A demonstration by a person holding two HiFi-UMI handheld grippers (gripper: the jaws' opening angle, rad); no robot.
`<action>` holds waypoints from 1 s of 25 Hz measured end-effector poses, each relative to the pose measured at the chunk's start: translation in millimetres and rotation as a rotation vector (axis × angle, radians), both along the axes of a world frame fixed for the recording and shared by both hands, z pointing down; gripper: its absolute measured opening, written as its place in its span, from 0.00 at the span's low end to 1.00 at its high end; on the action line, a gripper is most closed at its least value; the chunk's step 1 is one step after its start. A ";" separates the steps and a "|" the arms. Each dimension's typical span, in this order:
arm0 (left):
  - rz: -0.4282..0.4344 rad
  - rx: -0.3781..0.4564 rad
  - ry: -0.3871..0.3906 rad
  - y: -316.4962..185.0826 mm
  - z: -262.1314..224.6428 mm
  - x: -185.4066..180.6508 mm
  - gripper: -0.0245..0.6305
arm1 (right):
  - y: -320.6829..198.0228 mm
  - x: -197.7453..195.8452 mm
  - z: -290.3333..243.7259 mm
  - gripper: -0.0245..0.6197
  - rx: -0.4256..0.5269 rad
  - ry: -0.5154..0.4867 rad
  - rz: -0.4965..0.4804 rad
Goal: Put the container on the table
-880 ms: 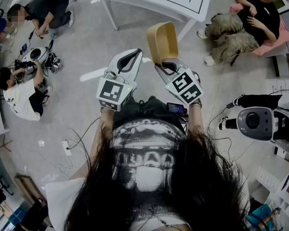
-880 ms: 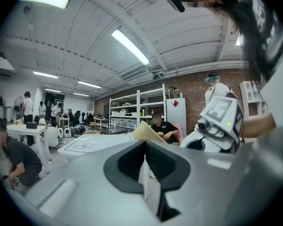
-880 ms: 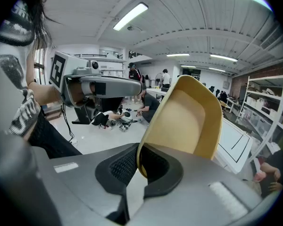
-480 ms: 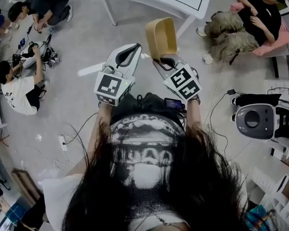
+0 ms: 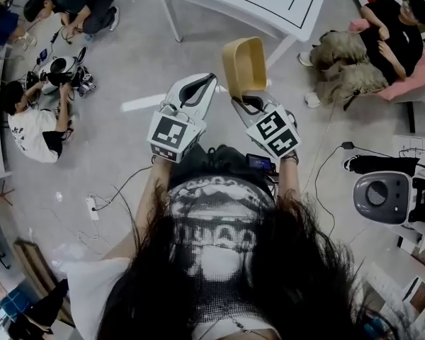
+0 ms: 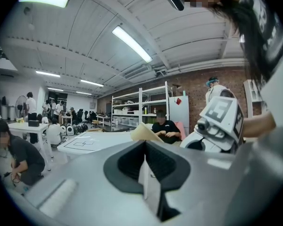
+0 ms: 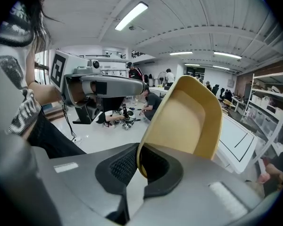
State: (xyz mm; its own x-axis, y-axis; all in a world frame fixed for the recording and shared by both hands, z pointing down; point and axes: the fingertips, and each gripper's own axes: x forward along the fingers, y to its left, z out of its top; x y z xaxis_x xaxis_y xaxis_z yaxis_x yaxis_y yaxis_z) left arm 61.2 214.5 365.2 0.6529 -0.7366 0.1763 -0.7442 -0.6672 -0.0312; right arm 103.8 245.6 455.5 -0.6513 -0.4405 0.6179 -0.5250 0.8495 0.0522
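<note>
A tan plastic container [image 5: 244, 64] stands up in the air in front of me, its open side facing me, and my right gripper [image 5: 246, 103] is shut on its lower rim. In the right gripper view the container [image 7: 191, 114] fills the middle, with its edge pinched between the jaws [image 7: 137, 166]. Just left of it and apart from it, my left gripper [image 5: 200, 85] is shut with nothing in it; its pads meet in its own view [image 6: 144, 173]. The white table [image 5: 269, 2] with black outline markings lies ahead, beyond the container.
People crouch on the floor at far left beside small robots [image 5: 57, 69]. A person sits on a pink seat [image 5: 404, 66] at right. A white machine [image 5: 382, 197] and cables [image 5: 106, 200] lie on the floor nearby. Shelving [image 6: 141, 107] stands behind the table.
Both grippers and the held container stay together in front of me; the view has shifted slightly, and the container sits a little lower in frame than half a second ago.
</note>
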 end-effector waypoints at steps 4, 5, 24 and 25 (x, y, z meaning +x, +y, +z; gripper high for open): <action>-0.018 -0.012 0.003 5.2 3.8 1.6 0.04 | 4.6 6.5 4.1 0.06 -0.009 0.015 -0.013; -0.019 -0.013 -0.003 5.5 4.0 1.5 0.04 | 4.4 6.6 3.4 0.06 -0.009 0.009 -0.014; -0.010 -0.022 -0.018 -51.1 8.1 -27.7 0.04 | -49.0 -25.0 20.8 0.06 -0.039 0.021 -0.018; -0.007 -0.021 -0.016 -59.7 8.2 -37.7 0.04 | -57.2 -35.7 22.4 0.06 -0.041 0.025 -0.018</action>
State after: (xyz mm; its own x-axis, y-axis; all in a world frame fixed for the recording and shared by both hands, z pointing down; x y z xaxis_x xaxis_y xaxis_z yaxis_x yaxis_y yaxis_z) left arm 23.5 154.8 373.4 0.6448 -0.7372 0.2018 -0.7484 -0.6626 -0.0293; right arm 68.0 188.3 477.9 -0.6433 -0.4025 0.6513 -0.5085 0.8606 0.0295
